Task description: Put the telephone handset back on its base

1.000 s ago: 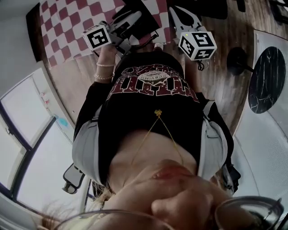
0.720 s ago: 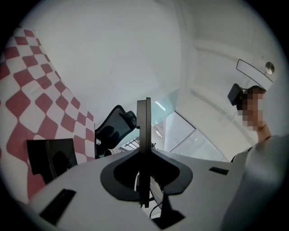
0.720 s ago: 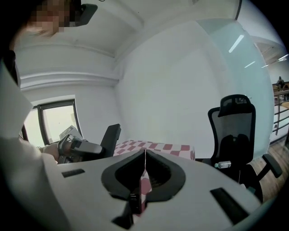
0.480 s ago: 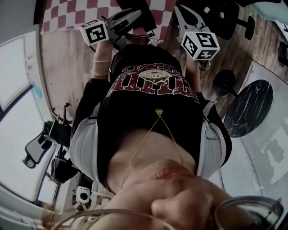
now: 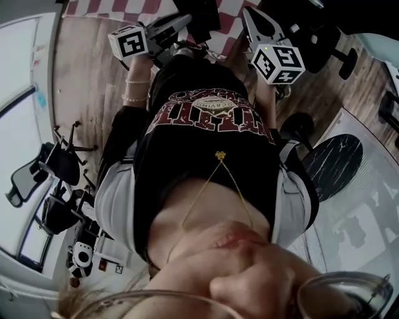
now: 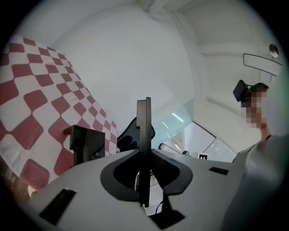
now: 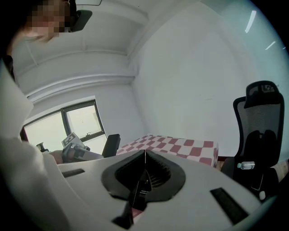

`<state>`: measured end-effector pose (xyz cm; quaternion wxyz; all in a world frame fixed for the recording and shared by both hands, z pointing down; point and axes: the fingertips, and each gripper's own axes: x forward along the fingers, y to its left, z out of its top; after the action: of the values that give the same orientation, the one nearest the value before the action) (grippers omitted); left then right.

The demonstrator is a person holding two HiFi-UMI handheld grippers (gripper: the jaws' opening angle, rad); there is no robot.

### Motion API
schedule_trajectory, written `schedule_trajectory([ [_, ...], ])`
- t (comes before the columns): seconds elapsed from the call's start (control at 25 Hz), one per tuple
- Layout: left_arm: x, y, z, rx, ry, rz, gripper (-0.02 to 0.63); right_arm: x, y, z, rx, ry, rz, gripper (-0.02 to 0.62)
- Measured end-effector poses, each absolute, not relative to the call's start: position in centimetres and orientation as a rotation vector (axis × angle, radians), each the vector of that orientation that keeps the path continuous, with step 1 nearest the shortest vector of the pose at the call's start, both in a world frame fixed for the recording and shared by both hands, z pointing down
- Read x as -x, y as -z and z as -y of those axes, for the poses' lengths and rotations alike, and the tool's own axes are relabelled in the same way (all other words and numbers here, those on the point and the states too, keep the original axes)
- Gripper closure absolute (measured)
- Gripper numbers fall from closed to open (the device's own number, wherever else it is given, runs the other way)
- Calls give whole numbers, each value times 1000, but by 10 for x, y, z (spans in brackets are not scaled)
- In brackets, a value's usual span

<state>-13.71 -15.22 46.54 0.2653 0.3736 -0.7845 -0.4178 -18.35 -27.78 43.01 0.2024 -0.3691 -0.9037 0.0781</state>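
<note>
Plainly, left gripper [image 6: 144, 108], right gripper [image 7: 144, 159]: jaws together (both empty).

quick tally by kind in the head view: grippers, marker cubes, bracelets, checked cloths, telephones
hand-held grippers: 2, the left hand-held gripper and the right hand-held gripper
marker cubes: 2
bracelets: 2
checked cloth: 1
telephones: 0
total: 7

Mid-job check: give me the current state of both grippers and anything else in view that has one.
Left gripper: shut, empty.
Right gripper: shut, empty.
Checkered cloth: spread over a table.
Black box: standing on the cloth.
Office chair: no one in it.
Handset, base: not recognisable in any view.
</note>
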Motion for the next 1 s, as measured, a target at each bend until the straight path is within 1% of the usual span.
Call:
schedule_trajectory([
  [0.32, 142, -486, 129, -919, 1114, 2139, 528, 190, -439, 263, 1065, -211, 2479, 574],
  [1.0, 164, -528, 117, -922, 1071, 2015, 529, 215, -445, 248, 1006, -229, 2477, 574],
])
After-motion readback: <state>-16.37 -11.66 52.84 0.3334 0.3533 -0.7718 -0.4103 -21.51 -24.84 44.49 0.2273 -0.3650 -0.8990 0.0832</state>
